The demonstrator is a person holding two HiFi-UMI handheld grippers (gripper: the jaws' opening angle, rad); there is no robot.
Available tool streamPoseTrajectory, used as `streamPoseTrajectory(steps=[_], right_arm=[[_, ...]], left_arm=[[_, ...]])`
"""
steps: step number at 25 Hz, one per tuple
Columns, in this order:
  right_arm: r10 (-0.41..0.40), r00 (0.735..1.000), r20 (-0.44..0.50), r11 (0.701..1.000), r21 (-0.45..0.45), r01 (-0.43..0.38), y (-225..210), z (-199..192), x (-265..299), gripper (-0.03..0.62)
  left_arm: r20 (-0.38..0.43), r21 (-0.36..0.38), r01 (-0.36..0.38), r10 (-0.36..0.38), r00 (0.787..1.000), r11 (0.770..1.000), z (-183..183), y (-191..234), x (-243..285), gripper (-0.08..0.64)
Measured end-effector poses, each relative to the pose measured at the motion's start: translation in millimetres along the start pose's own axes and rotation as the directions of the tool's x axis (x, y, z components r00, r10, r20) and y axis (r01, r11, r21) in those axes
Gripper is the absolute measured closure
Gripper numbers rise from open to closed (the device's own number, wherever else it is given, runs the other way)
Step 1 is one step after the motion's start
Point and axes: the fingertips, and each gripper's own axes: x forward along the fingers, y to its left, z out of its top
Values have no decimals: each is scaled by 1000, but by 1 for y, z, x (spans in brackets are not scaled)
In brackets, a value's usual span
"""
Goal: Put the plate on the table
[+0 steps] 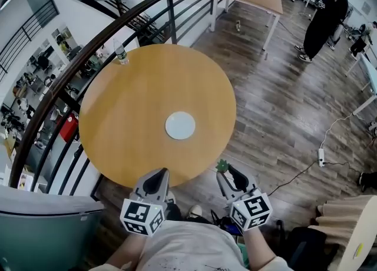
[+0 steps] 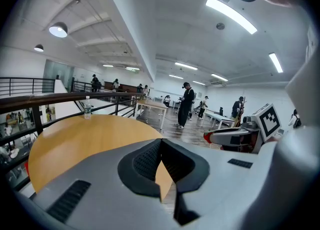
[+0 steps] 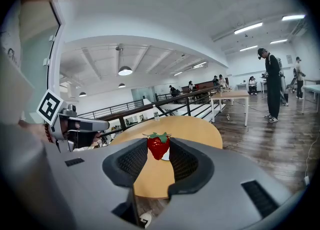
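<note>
- Head view: the plate (image 1: pixel 180 125) lies flat on the round table (image 1: pixel 129 99), a little toward 4 o'clock from the middle. I see bare wood on every side of it, and it is well back from the rim.
- A bottle (image 1: pixel 121 53) stands upright at the table's 11 o'clock rim, tight against the railing (image 1: pixel 171 22). The railing curves round the table from 8 to 12 o'clock, so that side is closed to me.
- The left gripper (image 1: pixel 158 173) has its tip over the near rim at 6 o'clock. The right gripper (image 1: pixel 226 173) sits just outside the rim at about 5 o'clock, over the floor (image 1: pixel 265 105), with a strawberry (image 1: pixel 222 165) at its tip.
- From 1 to 4 o'clock the floor is open. A person (image 1: pixel 323 16) stands far off at 2 o'clock, and a power strip (image 1: pixel 321 157) with its cable lies out at 4 o'clock.
- Left gripper view: the jaws meet at their tips with nothing between them. The gap behind the tips shows only the table's near edge. The tabletop spreads to 9 o'clock, with the bottle at its far rim, and the right gripper is level with me at 3 o'clock.
- Right gripper view: the jaws are clamped on the strawberry, which sits upright with its leaves on top. A sliver of the plate shows just behind the strawberry at its 4 o'clock side. The table's near rim runs under the jaws, open floor lies at 3 o'clock, and the left gripper is at 9 o'clock.
</note>
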Motion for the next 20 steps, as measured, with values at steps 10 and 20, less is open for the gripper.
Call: streamPoseTrajectory(steps=[10, 20], right_arm=[[0, 1000, -9, 1000, 13, 0, 1, 14, 39, 442], [-57, 998, -4, 998, 15, 57, 7, 35, 90, 442]], left_arm=[[-1, -2, 15, -15, 1000, 1000, 20, 34, 25, 537], [7, -9, 63, -63, 998, 998, 40, 87, 46, 537]])
